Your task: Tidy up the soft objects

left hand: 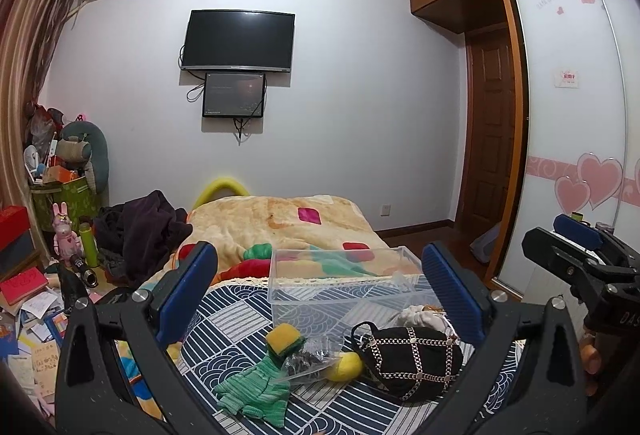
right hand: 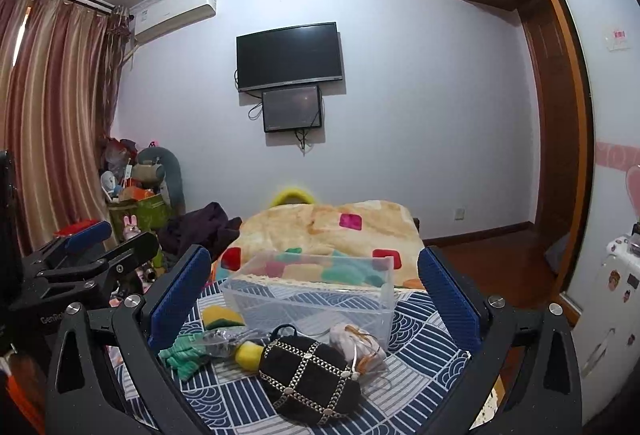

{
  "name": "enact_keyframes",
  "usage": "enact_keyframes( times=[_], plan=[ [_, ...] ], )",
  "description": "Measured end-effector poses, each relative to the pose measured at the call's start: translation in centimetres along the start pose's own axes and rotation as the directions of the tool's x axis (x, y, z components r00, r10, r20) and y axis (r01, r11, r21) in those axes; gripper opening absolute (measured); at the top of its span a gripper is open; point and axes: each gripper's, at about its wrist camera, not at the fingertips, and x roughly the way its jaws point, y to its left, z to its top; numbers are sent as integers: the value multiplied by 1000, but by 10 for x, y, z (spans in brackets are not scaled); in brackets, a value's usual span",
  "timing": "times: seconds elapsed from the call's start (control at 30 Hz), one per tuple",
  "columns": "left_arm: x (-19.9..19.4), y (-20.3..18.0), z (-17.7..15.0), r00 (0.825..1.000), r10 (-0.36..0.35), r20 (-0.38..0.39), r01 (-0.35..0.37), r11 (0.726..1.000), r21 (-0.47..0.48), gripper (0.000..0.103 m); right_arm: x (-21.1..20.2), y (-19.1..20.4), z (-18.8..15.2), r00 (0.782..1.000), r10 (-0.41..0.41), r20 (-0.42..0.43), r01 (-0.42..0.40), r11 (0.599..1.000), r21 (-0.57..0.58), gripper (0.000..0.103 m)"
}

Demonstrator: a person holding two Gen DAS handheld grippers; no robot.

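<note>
Black purse [right hand: 310,379] on bed, both claws spread, raised

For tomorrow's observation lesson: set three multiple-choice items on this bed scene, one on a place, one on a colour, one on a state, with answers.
1. Where does the black pouch lie?
A. inside the clear bin
B. on the patterned bedcover, nearer the cameras than the bin
C. on the floor

2. What colour is the knitted glove?
A. green
B. red
C. white

3. What does the clear bin hold?
A. the sponge
B. the glove
C. nothing that shows

Answers: 1 B, it rests on the bedcover before the bin. 2 A, its knit is green. 3 C, only bedding patterns show through its walls.
</note>
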Motion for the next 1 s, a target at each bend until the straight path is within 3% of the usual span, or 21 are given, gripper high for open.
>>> enact_keyframes(
  times=[1.0],
  plan=[
    [-3, -3, 3, 1000, -8, 5, 8, 1000, 1, 103, 1, 1, -2, 1000, 13, -6, -13, 1000, -3, 103]
  ],
)
